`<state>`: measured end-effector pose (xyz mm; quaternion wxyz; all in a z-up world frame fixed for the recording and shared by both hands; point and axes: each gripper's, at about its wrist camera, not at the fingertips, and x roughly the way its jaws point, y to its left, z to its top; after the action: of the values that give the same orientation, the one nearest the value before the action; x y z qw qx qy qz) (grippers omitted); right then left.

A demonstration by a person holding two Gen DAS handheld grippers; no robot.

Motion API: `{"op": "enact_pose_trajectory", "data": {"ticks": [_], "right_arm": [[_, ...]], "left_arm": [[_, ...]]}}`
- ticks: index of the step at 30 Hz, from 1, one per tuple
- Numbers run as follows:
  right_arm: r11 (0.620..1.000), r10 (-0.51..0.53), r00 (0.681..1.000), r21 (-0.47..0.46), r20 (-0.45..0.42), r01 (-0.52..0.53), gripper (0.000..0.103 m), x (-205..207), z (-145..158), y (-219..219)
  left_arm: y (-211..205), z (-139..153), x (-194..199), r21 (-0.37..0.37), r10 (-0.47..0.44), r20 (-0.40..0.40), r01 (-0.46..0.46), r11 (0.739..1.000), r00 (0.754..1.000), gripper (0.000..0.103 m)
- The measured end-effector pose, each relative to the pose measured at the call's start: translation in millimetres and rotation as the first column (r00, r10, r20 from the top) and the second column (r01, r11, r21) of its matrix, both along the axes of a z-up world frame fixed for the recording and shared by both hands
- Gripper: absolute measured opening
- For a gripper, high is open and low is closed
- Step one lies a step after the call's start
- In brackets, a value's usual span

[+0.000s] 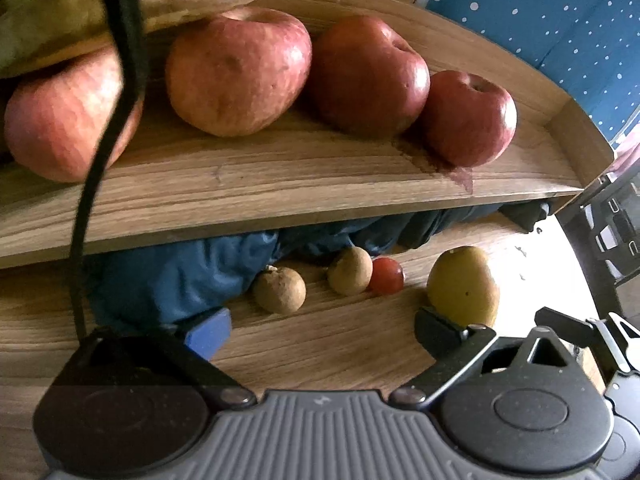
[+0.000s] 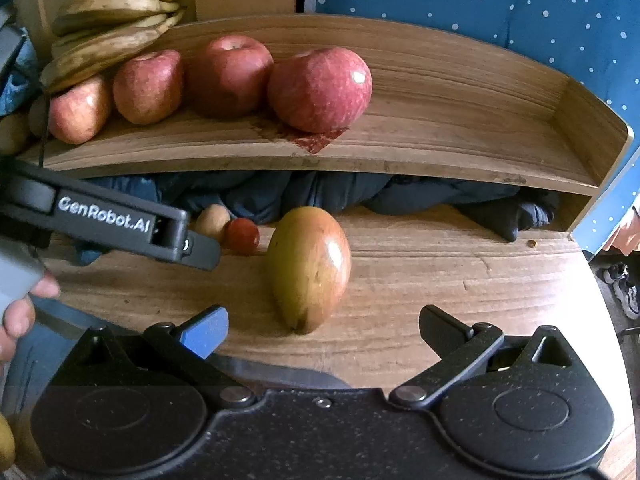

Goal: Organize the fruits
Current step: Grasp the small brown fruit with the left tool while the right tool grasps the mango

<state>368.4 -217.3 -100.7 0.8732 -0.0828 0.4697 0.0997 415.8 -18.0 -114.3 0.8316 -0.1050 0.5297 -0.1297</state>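
Several red apples (image 2: 320, 88) and a bunch of bananas (image 2: 116, 20) rest on a raised wooden shelf (image 2: 440, 148). On the table (image 2: 440, 280) below it lies a green-red mango (image 2: 308, 268), lengthwise toward my right gripper (image 2: 324, 330). That gripper is open, and the mango's near end sits just ahead of its gap, untouched. My left gripper (image 1: 322, 332) is open with nothing in it. Ahead of it lie two small brown fruits (image 1: 280, 290), a small red fruit (image 1: 386, 276) and the mango (image 1: 464, 284). One left finger (image 2: 200, 246) shows beside the small fruits.
Blue and dark cloth (image 2: 280, 196) is bunched under the shelf. A black cable (image 1: 120, 100) hangs across the left wrist view. A person's hand (image 2: 24, 312) shows at the left edge. A blue dotted panel (image 2: 500, 0) stands behind the shelf. Bare shelf space (image 2: 480, 120) lies right of the apples.
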Motion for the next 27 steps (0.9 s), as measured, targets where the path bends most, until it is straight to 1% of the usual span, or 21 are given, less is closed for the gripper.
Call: {"op": "enact_pose_trajectory", "data": {"ticks": [3, 4, 6, 7, 9, 11, 16, 18, 23, 25, 27], "right_arm": [[1.0, -0.004, 1.0, -0.008, 0.002, 0.004, 0.097, 5, -3, 2], [1.0, -0.004, 1.0, -0.011, 0.001, 0.004, 0.095, 6, -4, 3], [1.0, -0.006, 1.0, -0.015, 0.001, 0.006, 0.094, 7, -5, 3], [1.0, -0.006, 1.0, -0.018, 0.002, 0.006, 0.091, 7, -5, 3], [1.0, -0.005, 1.0, -0.02, 0.001, 0.005, 0.089, 8, -6, 4], [1.0, -0.002, 1.0, -0.018, -0.002, 0.002, 0.085, 9, -7, 4], [1.0, 0.015, 1.0, -0.015, -0.005, -0.015, 0.078, 13, -11, 9], [1.0, 0.022, 1.0, -0.014, -0.005, -0.022, 0.075, 15, -12, 11], [0.999, 0.035, 0.999, -0.01, -0.006, -0.035, 0.066, 20, -15, 17], [0.999, 0.035, 0.999, -0.009, -0.007, -0.035, 0.063, 22, -16, 18], [0.999, 0.033, 0.999, -0.005, -0.008, -0.033, 0.06, 23, -18, 18]], "left_arm": [[-1, -2, -1, -0.017, -0.005, 0.006, 0.005, 1.0, 1.0, 0.09], [-2, -2, -1, -0.017, -0.001, 0.013, 0.001, 1.0, 1.0, 0.09], [-1, -2, -1, -0.029, 0.009, 0.021, -0.009, 1.0, 1.0, 0.086], [1, -1, -1, -0.032, 0.015, 0.025, -0.014, 0.999, 1.0, 0.083], [3, 0, -1, -0.037, 0.029, 0.029, -0.028, 0.999, 0.999, 0.081], [6, 0, -1, -0.039, 0.043, 0.035, -0.042, 0.998, 0.998, 0.077], [12, 0, -2, -0.035, 0.069, 0.045, -0.068, 0.997, 0.997, 0.065], [13, 0, -2, -0.028, 0.081, 0.048, -0.08, 0.996, 0.996, 0.062], [17, 0, 1, -0.015, 0.103, 0.054, -0.103, 0.995, 0.993, 0.057], [18, 0, 2, -0.011, 0.109, 0.056, -0.108, 0.994, 0.992, 0.052], [19, 0, 3, -0.008, 0.113, 0.059, -0.113, 0.994, 0.992, 0.049]]}}
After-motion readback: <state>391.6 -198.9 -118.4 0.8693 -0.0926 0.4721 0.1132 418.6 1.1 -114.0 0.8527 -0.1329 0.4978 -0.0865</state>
